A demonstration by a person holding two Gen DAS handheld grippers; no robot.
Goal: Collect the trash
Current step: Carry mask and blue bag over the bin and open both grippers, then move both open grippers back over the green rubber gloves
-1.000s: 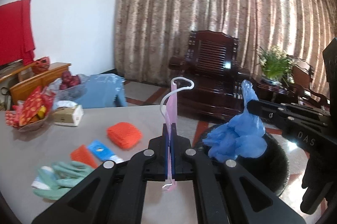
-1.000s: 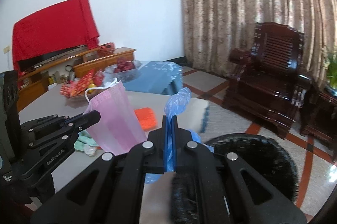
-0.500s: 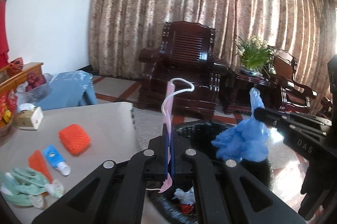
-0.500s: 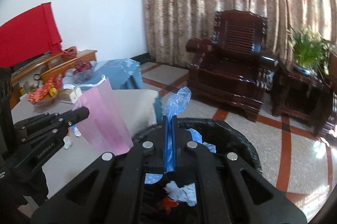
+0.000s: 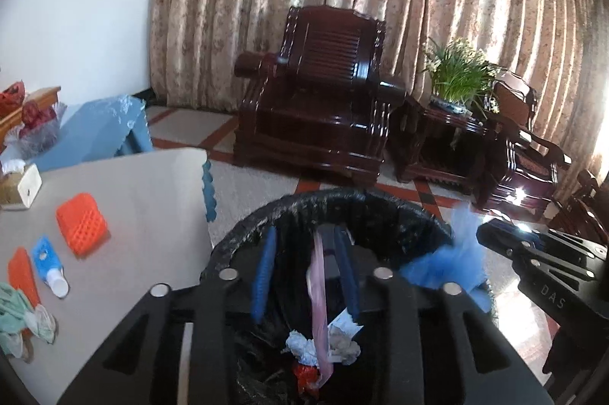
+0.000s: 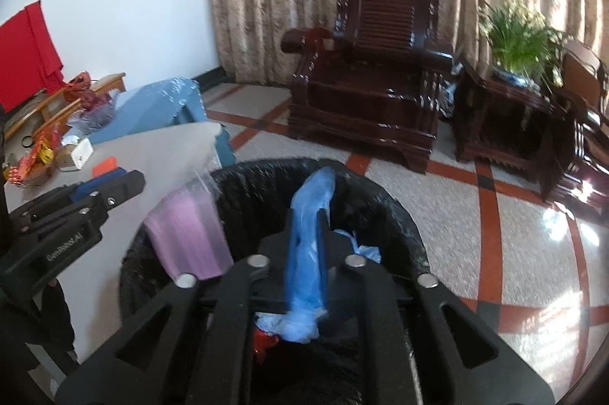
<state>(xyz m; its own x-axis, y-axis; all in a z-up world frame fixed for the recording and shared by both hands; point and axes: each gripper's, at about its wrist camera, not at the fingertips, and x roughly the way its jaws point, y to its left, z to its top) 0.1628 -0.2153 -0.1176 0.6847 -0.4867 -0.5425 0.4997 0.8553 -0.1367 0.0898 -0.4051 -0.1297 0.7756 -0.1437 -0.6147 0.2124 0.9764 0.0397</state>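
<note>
Pink face mask (image 5: 319, 294): seen edge-on between the fingers of the left gripper (image 5: 304, 275), which stand apart over the black-lined trash bin (image 5: 243, 237). Whether either pad still touches it cannot be told. Long axis near vertical, lower end pointing down into the bin, just above the crumpled white paper (image 5: 335, 344) and red scrap inside.

Blue plastic glove (image 6: 306, 252): between the fingers of the right gripper (image 6: 306, 233), over the same bin. Fingers look only narrowly parted; whether they pinch it or have let go cannot be told. Long axis runs away from the camera, thin tip upward and outward, bulk hanging down toward the bin.

Risks, as judgement:
- Both items are light and limp; either could cling to a pad or catch on the bin's rim instead of falling in.
- The mask hangs near the rim on the table side in the right view, so a sideways drift could drop it outside.

Remaining on the grey table (image 5: 152, 214): orange mesh pad (image 5: 80, 223), blue tube (image 5: 48, 266), orange packet (image 5: 22, 275), green gloves (image 5: 15, 313), tissue box (image 5: 21, 186).
</note>
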